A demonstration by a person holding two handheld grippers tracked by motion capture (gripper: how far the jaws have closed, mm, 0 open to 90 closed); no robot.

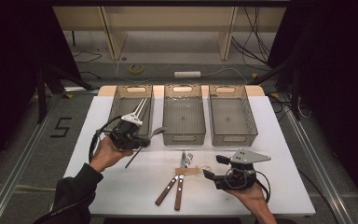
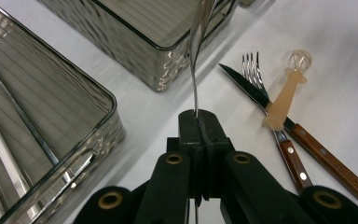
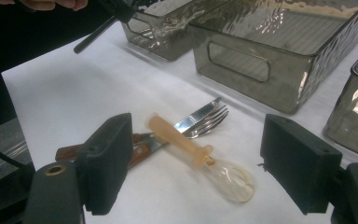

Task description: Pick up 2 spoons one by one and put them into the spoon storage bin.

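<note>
Three grey bins [image 1: 183, 136] walled off the table's [image 1: 121, 191] far edge; bare white cloth lay open either side of the crossed knife [image 1: 181, 183] and fork [image 1: 169, 184]

High view looks down over the table [image 1: 121, 186]; both gripper views sit close, sharing the knife [image 2: 307, 140].

Two hand-held grippers over the table

The left gripper [image 1: 142, 140] is clamped tight; the right gripper [image 1: 215, 167] stands wide apart, apparently hovering low.

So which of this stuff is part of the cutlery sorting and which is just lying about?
In the job: spoon in the left gripper, knife, fork, small plastic spoon, three bins.
Lying about: tape roll, power strip on the floor.
</note>
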